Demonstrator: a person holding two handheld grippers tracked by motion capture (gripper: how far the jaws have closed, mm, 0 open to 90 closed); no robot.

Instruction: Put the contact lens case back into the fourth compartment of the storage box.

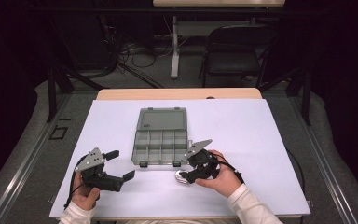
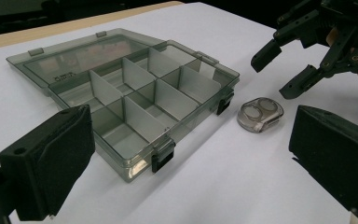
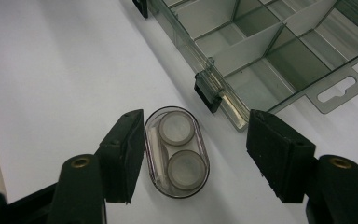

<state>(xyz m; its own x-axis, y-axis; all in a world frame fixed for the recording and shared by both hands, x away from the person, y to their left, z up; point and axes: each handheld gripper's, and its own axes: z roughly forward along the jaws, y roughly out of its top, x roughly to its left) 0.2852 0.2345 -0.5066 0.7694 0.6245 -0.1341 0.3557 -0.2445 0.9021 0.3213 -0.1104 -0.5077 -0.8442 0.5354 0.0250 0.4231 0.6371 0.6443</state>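
A smoky clear compartment box [image 1: 161,137] lies open mid-table, its lid flat behind it and its several cells bare. A small oval clear case [image 3: 177,151] with two round discs inside lies on the white sheet just off the box's front right corner. My right gripper [image 3: 193,140] hangs over it with the jaws straddling the case: one pad is close beside it, the other stands well apart, so it is open. My left gripper [image 1: 121,164] rests at the front left, open, with nothing between its jaws [image 2: 191,158]. It faces the box [image 2: 135,93] and the case [image 2: 260,114].
A white sheet [image 1: 261,140] covers the table, with a wooden edge [image 1: 177,94] at the back. Black latches sit on the box's front wall [image 2: 163,156]. A dark chair [image 1: 235,51] and a table leg stand beyond on the floor. Bare sheet lies left and right of the box.
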